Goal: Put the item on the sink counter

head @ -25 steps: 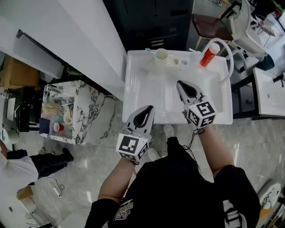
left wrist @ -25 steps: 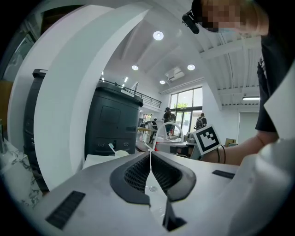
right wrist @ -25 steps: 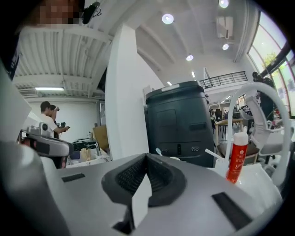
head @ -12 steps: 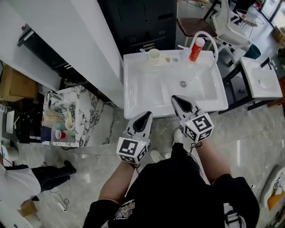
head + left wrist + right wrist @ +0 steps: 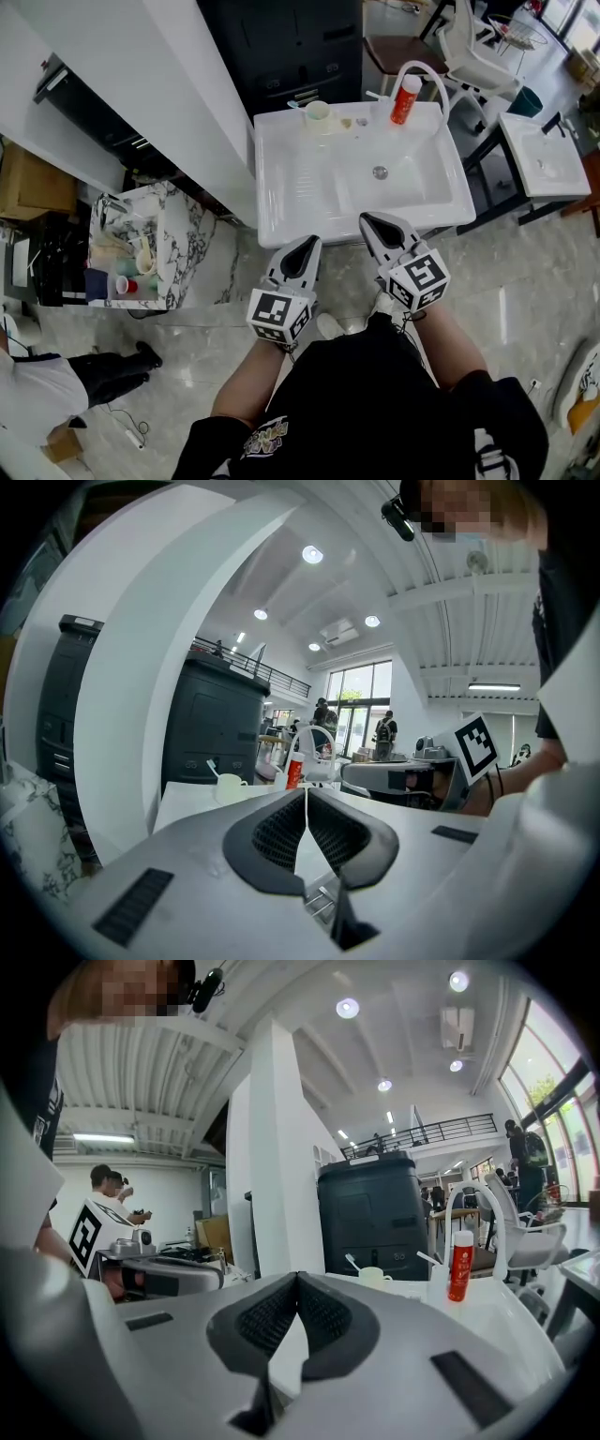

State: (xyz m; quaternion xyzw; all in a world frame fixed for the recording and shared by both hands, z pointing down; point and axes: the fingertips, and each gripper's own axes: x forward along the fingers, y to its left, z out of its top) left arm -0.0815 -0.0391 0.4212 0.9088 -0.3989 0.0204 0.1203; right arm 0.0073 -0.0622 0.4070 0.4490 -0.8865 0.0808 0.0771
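The white sink (image 5: 281, 202) stands ahead of me. On its back counter are a cream cup with a toothbrush (image 5: 318, 113) and a red bottle (image 5: 405, 98) beside the white arched faucet (image 5: 433, 78). My left gripper (image 5: 313, 243) and right gripper (image 5: 367, 219) hover just before the sink's front edge, both shut and empty. In the left gripper view the shut left gripper (image 5: 306, 795) points at the cup (image 5: 228, 787) and the bottle (image 5: 295, 772). From the right gripper (image 5: 297, 1279), the cup (image 5: 373, 1276) and bottle (image 5: 459, 1266) lie ahead to the right.
A marble-patterned shelf unit (image 5: 192, 234) with cups and clutter stands left of the sink, beyond a white wall (image 5: 122, 66). A black cabinet (image 5: 300, 47) is behind the sink. A second white basin (image 5: 544, 159) is at the right. A person (image 5: 37, 384) is at lower left.
Both grippers have drawn back from over the basin to just in front of the sink's front edge, still shut. The head view shifted, so the sink now sits farther up the frame.
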